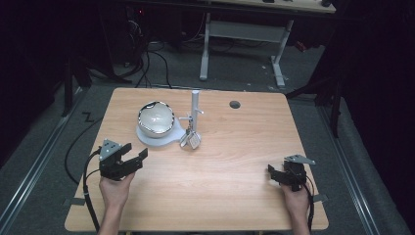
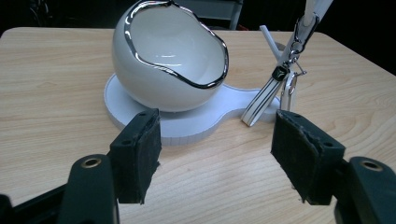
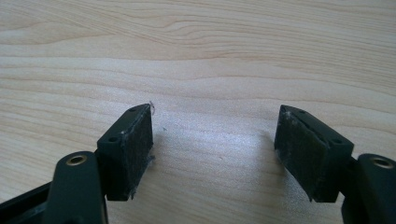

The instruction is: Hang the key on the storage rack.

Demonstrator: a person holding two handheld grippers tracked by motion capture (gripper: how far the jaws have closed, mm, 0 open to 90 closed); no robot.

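A white egg-shaped bowl (image 1: pixel 155 119) with a silver rim sits tilted on a flat white base (image 1: pixel 149 138) at the table's middle left. A white post (image 1: pixel 195 105) rises from the base's right end, and a keyring with a striped tag (image 1: pixel 192 138) hangs from its hook. In the left gripper view the bowl (image 2: pixel 170 60) and the tag (image 2: pixel 264 98) lie just beyond the jaws. My left gripper (image 1: pixel 136 155) is open at the front left, aimed at the base. My right gripper (image 1: pixel 275 174) is open at the front right, low over bare wood (image 3: pixel 210 135).
The wooden table (image 1: pixel 235 161) has a round cable hole (image 1: pixel 235 104) near its far right. Beyond the far edge stand another desk's white legs (image 1: pixel 205 44) and floor cables. A hand holds each gripper at the near edge.
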